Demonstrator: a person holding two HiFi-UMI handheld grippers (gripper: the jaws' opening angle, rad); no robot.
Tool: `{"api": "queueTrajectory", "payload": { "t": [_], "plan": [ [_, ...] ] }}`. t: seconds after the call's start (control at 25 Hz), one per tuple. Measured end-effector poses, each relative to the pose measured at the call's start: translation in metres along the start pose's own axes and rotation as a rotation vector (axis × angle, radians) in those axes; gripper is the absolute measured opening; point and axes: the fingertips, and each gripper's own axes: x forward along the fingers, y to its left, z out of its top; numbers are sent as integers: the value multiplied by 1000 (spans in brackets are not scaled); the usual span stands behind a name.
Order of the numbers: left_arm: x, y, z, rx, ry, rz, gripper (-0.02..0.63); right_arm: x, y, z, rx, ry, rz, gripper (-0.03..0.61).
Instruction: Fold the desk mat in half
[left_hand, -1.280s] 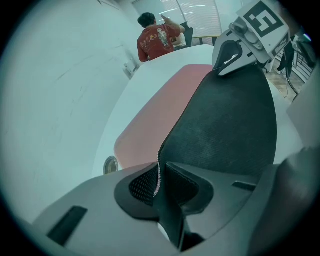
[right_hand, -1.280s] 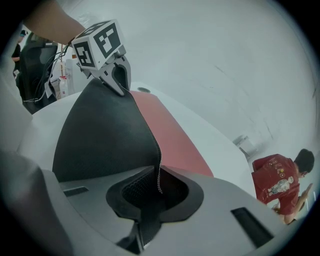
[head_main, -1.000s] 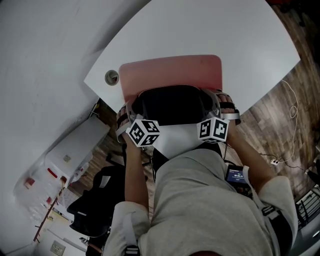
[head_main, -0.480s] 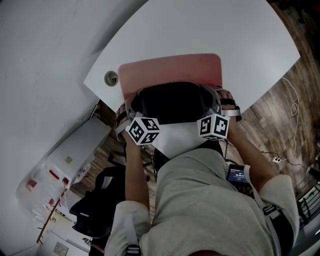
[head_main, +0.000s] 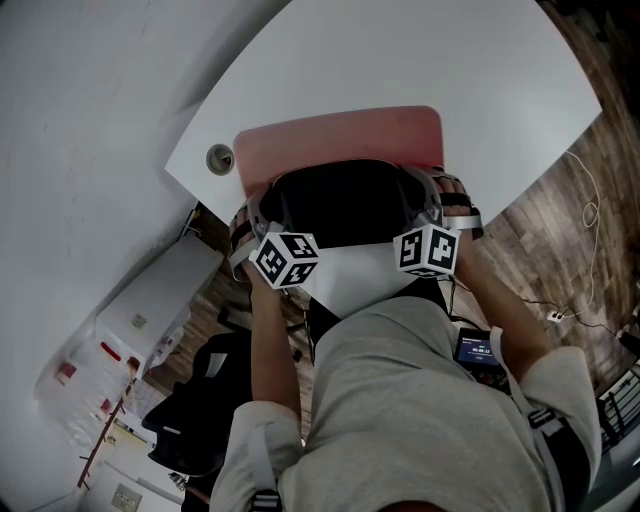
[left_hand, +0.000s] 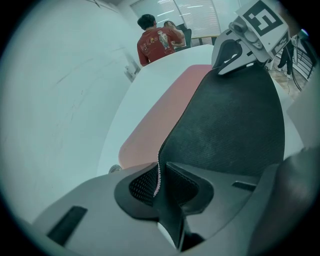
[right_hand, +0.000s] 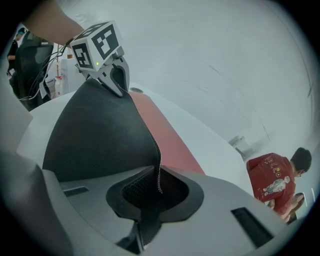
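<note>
Pink mat (head_main: 340, 140) in downward-angled left gripper (left_hand: 159, 181), right gripper (right_hand: 159, 184)

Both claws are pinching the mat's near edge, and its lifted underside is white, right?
Not white: the lifted underside of the mat is black, as the head view shows. The left claw and right claw do pinch its near edge.

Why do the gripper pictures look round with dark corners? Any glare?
Left gripper view: the wide-angle lens rounds the picture, darkens corners and bows the table edge; the desk mat looks sharp. Right gripper view: same dark ring; the person in red is squeezed at the rim. Head view: even light, no glare.
</note>
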Motion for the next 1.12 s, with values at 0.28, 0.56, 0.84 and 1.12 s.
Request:
{"api": "queueTrajectory", "payload": {
  "t": [0.28,0.56,0.84,1.12],
  "plan": [
    [3,4,1,-9,1,8,41,3,-3,2,1,0,0,54],
    [7,9,5,1,2,17,41,8,-9,2,9,-2,-4,54],
    [8,12,7,-2,1,26,41,9,-14,3,7,-4,-9,54],
    [12,18,11,-6,-7,38,41,13,-20,6,2,-3,-25,54]
  ]
}}
